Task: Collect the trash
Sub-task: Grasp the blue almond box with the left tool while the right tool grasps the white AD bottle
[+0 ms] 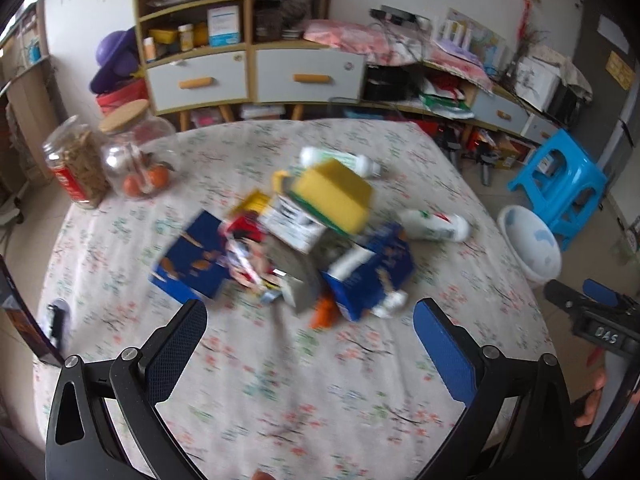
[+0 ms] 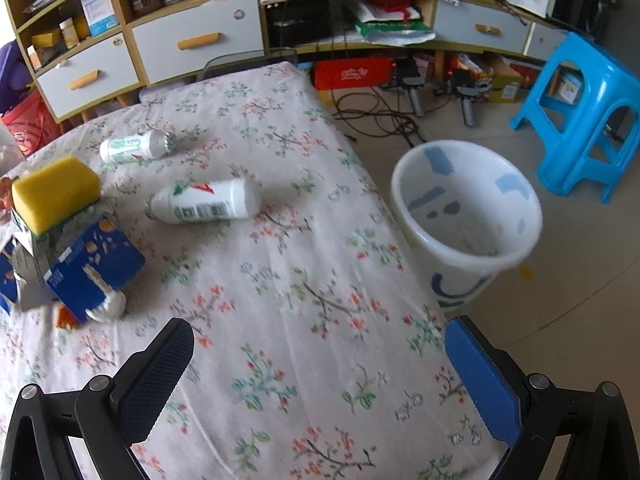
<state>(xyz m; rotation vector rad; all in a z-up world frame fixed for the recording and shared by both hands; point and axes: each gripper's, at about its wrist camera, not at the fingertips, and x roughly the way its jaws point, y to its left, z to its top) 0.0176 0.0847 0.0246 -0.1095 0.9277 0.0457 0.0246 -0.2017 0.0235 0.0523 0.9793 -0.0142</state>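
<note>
Both of our grippers hang above the flowered counter (image 2: pixel 280 280) with nothing between their fingers: the left gripper (image 1: pixel 310 320) has its jaws wide apart, and the right gripper (image 2: pixel 320 344) is spread just as far. We take the yellow sponge (image 1: pixel 334 196) as our landmark. It sits on top of the trash pile, resting on a white carton (image 1: pixel 294 226). Just beyond the sponge lies one white bottle (image 1: pixel 340 160) on its side; a second white bottle (image 1: pixel 434 224) lies to the sponge's right, apart from the pile. Below the sponge, toward us, a blue box (image 1: pixel 372 276) leans against the heap, with an orange scrap (image 1: pixel 322 312) at its near corner. Left of the sponge lies another blue box (image 1: pixel 192 260), with red and white wrappers (image 1: pixel 244 248) between it and the carton; the left view is too blurred to tell them apart. Far left of the sponge two jars stand upright, one with a cork lid (image 1: pixel 138 152) and oranges inside, one with a red label (image 1: pixel 76 162). Right of the sponge, off the counter's edge, a white bin (image 2: pixel 466 220) stands on the floor, and a blue stool (image 2: pixel 580 116) stands beyond it.
</note>
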